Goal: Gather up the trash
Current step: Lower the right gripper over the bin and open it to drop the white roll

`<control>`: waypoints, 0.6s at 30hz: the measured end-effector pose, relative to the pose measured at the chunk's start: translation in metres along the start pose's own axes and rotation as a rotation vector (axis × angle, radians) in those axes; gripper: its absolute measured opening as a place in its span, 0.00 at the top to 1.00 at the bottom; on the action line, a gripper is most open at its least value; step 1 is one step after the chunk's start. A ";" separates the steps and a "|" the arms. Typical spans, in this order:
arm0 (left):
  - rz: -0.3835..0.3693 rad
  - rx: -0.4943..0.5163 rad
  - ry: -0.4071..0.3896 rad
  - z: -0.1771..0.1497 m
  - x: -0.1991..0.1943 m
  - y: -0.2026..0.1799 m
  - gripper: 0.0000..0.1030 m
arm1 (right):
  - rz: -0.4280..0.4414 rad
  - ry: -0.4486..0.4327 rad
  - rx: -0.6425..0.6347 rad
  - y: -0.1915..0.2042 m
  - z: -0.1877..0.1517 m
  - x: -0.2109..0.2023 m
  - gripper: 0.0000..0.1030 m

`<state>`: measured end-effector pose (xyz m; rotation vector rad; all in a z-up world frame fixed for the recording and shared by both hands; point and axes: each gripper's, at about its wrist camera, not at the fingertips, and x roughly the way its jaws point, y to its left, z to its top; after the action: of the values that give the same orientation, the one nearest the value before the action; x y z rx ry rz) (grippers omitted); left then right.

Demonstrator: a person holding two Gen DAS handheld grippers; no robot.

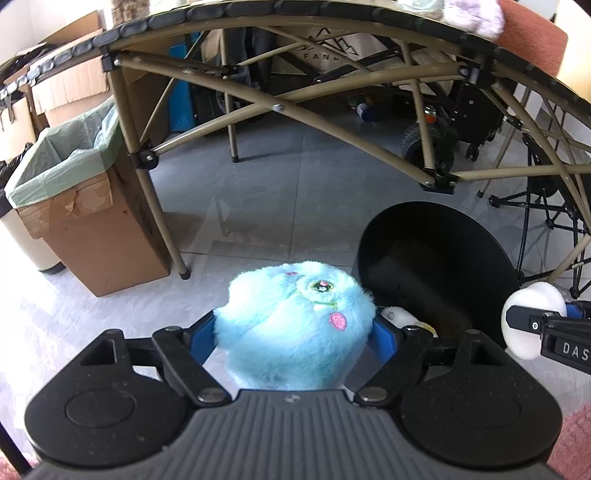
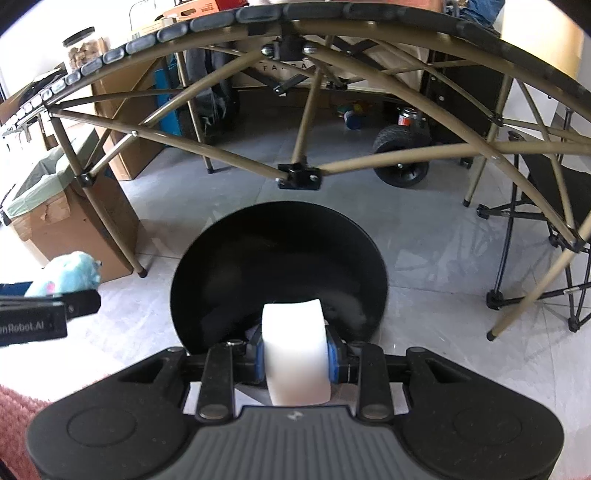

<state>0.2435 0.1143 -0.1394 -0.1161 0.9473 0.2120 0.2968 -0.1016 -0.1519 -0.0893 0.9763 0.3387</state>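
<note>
Grey tiled floor (image 2: 424, 258): black bin (image 2: 280, 258) beneath folding table (image 2: 295, 14). Left gripper (image 1: 295, 328) pinches blue plush toy (image 1: 295, 317); right gripper (image 2: 295, 356) pinches white foam piece (image 2: 295, 350).

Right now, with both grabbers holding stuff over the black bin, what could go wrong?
1. The fluffy light-blue plush toy sits beside the round black bin, not over its opening, so letting go now would likely drop it on the floor.
2. The white foam piece is pinched only at its sides by the right fingers; it might slip early or bounce off the rim.
</note>
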 end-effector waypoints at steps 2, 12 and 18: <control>0.005 -0.016 0.005 0.001 0.002 0.006 0.20 | 0.001 0.003 0.005 0.004 0.006 0.005 0.72; 0.024 -0.053 0.015 0.008 0.009 0.023 0.20 | -0.007 0.020 0.028 0.023 0.031 0.035 0.72; 0.046 -0.055 0.021 0.011 0.015 0.024 0.20 | -0.018 0.041 0.063 0.029 0.044 0.055 0.72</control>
<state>0.2548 0.1420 -0.1450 -0.1478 0.9656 0.2802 0.3513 -0.0511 -0.1703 -0.0474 1.0257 0.2905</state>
